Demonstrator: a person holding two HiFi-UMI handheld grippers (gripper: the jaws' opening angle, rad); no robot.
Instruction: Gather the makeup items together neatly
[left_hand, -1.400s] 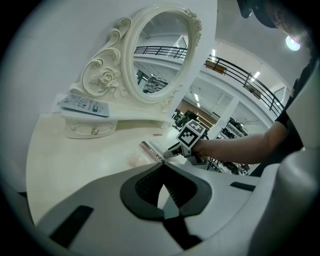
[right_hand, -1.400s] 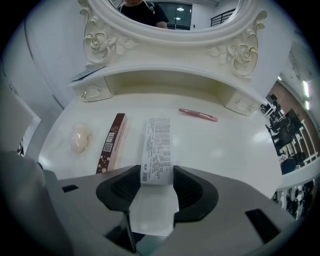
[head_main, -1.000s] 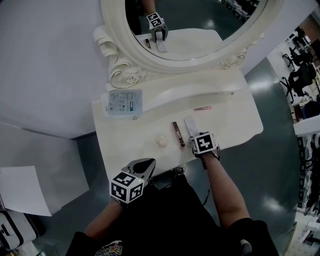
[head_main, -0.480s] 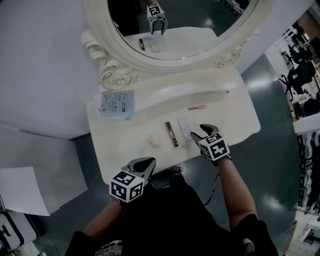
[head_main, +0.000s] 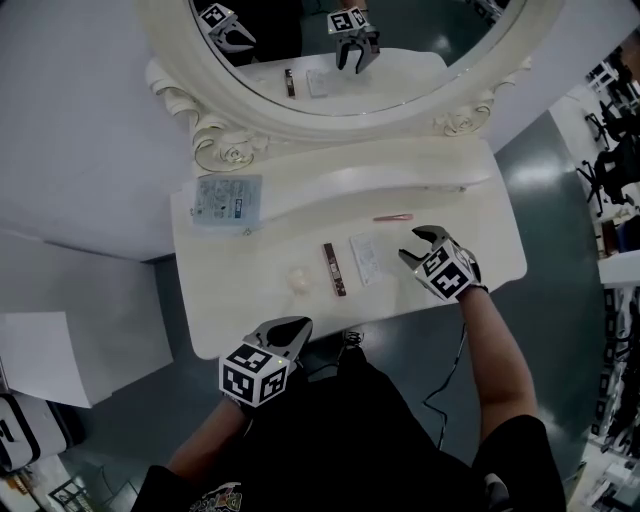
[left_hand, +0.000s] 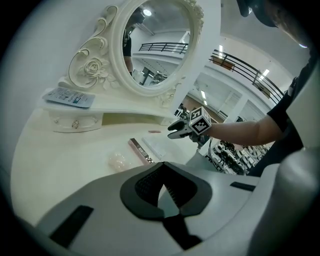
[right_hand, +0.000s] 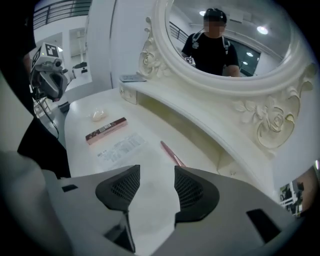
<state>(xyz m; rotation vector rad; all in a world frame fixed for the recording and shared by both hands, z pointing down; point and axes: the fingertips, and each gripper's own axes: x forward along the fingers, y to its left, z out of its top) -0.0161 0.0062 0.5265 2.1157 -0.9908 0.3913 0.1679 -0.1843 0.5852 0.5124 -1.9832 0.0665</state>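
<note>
On the white vanity table (head_main: 250, 310) lie a pale puff (head_main: 297, 278), a brown slim box (head_main: 333, 268), a white sachet (head_main: 364, 258) and a pink pencil (head_main: 392, 217). The box and the sachet lie side by side. My right gripper (head_main: 420, 245) hovers just right of the sachet, open, with nothing between its jaws. In the right gripper view (right_hand: 156, 185) the pencil (right_hand: 171, 153) lies straight ahead of it. My left gripper (head_main: 285, 330) is shut and empty at the table's front edge, short of the puff (left_hand: 118, 161).
A blue-printed packet (head_main: 225, 200) rests on the raised shelf at the left. The oval mirror (head_main: 380, 60) in its carved frame stands behind the shelf. The table's right edge is close to my right gripper. Grey floor surrounds the table.
My right gripper has pulled off the white sachet and moved right, leaving it flat beside the brown box. The left gripper has stayed put.
</note>
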